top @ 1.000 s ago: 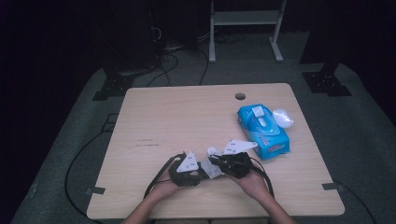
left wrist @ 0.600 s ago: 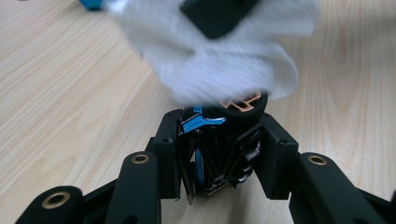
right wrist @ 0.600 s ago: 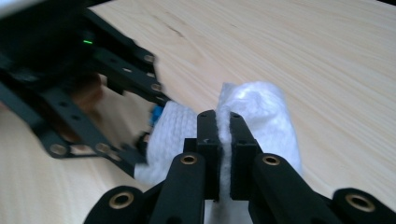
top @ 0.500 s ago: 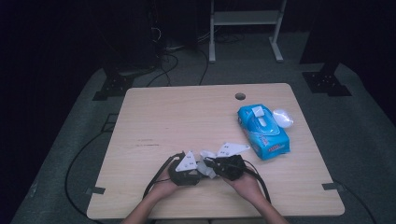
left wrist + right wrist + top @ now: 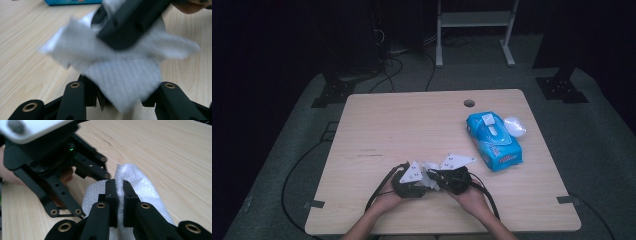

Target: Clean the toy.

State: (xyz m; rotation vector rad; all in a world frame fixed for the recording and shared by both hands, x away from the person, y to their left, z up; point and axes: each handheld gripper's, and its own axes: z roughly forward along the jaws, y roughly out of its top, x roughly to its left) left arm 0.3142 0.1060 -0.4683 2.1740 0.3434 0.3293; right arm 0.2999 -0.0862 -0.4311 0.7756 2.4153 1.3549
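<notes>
A white wipe (image 5: 430, 173) is stretched between my two grippers near the table's front edge. My right gripper (image 5: 119, 187) is shut on it, its pads pinching a thin fold of the wipe (image 5: 142, 185). My left gripper (image 5: 122, 100) faces it from the left, and a bunched part of the wipe (image 5: 125, 72) sits between its jaws, reaching both. In the high view the left gripper (image 5: 423, 183) and right gripper (image 5: 438, 181) nearly touch tip to tip. The right gripper's black jaw (image 5: 127, 22) presses into the wipe from above in the left gripper view.
A blue pack of wipes (image 5: 494, 142) lies at the table's right, with a small white translucent piece (image 5: 514, 126) beside it. A cable hole (image 5: 469, 103) is near the far edge. Cables trail off the table's front edge (image 5: 377, 192). A metal stand (image 5: 472, 20) is behind the table.
My right gripper has edged slightly left, closer to the left gripper, with the wipe still in it. The left hand has stayed in place.
</notes>
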